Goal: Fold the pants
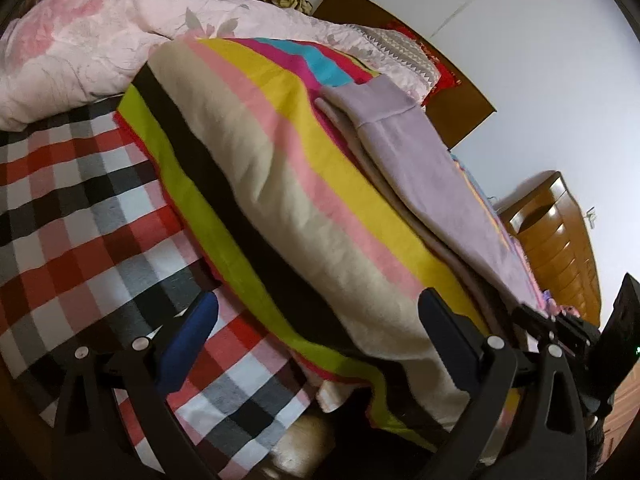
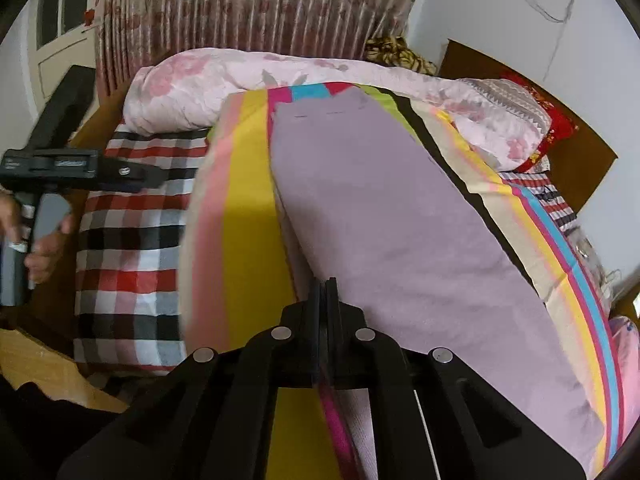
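1. The long lilac pants of soft brushed fabric [image 2: 400, 216] lie flat on a striped multicoloured blanket [image 2: 244, 216] spread over the bed with the red, black and white checked sheet [image 2: 132, 248]. Their long axis runs from the near edge of the bed, under the right tongs, away toward the far side, where a pink floral quilt [image 2: 224, 80] is heaped.
2. The right tongs [image 2: 326, 284] are clenched, the two black jaws pressed together at the near end of the pants, along their left edge. Whether a fold of lilac cloth is pinched between them cannot be told; the fabric passes under and just beside the tips.
3. The left tongs [image 1: 316, 312] are released, jaws standing wide, over the near edge of the striped blanket. From them the pants [image 1: 420, 152] lie off to the right and further in, well apart from the blue-padded fingers [image 1: 192, 332].
4. The right hand is judged the nearer one to the garment; the left still has to cross the blanket toward the pants' edge.
5. A fold along the length would likely carry the near end toward the far end, so both tongs need a hold at the same near end.
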The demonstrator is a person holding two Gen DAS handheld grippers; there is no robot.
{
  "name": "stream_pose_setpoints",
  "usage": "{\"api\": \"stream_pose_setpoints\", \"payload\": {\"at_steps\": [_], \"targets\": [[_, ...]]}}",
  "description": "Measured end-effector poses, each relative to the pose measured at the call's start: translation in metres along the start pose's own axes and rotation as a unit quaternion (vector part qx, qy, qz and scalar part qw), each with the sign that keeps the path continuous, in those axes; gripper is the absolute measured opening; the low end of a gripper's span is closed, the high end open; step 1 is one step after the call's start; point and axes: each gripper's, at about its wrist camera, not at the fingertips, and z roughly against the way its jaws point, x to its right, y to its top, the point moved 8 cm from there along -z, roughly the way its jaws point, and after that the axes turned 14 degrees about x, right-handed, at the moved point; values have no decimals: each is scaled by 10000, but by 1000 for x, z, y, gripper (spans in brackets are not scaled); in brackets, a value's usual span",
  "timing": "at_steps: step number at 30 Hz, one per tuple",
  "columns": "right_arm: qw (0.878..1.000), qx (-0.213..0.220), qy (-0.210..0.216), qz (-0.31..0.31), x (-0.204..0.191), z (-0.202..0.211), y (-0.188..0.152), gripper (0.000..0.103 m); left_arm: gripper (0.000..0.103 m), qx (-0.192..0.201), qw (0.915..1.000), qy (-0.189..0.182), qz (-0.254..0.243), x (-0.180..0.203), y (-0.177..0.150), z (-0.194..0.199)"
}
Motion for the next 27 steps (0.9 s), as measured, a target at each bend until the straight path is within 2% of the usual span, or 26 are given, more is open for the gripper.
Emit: {"api": "stream_pose_setpoints", "payload": {"at_steps": [3, 5, 9, 12, 14, 16, 17, 18, 22, 24, 27], "targets": [[9993, -350, 90, 104, -7, -12, -17, 5, 100, -52, 9999, -120, -52, 13, 1, -7], [9994, -255, 95, 207, -12, -13, -20, 11, 100, -94, 9997, -175, -104, 20, 0, -10], [9994, -266, 183, -130, -6, -7, -10, 23, 100, -98, 9994, -320, -101, 30, 1, -6], [9983, -73, 237, -527, 0, 3, -5, 23, 100, -156, 9976, -618, 253, 35, 11, -6], [9974, -55, 45, -717, 10, 7, -11, 23, 101, -147, 9929, -1007, 621, 42, 25, -8], [9913, -2, -94, -1312, 29, 13, -20, 23, 101, -173, 9808, -1566, 1147, 50, 43, -19], [9874, 43, -110, -1576, 36, 15, -23, 23, 101, -123, 9756, -1747, 1324, 52, 54, -27], [9815, 125, -121, -1906, 45, 20, -26, 23, 101, -27, 9739, -1800, 1385, 53, 66, -38], [9735, 271, -250, -2257, 62, 35, -34, 25, 100, 32, 9729, -1722, 1542, 50, 93, -82], [9708, 326, -293, -2359, 68, 41, -36, 26, 99, -29, 9742, -1487, 1696, 40, 96, -104], [9673, 345, -327, -2491, 75, 44, -42, 27, 84, -143, 9730, -1349, 1869, 28, 95, -129]]}}
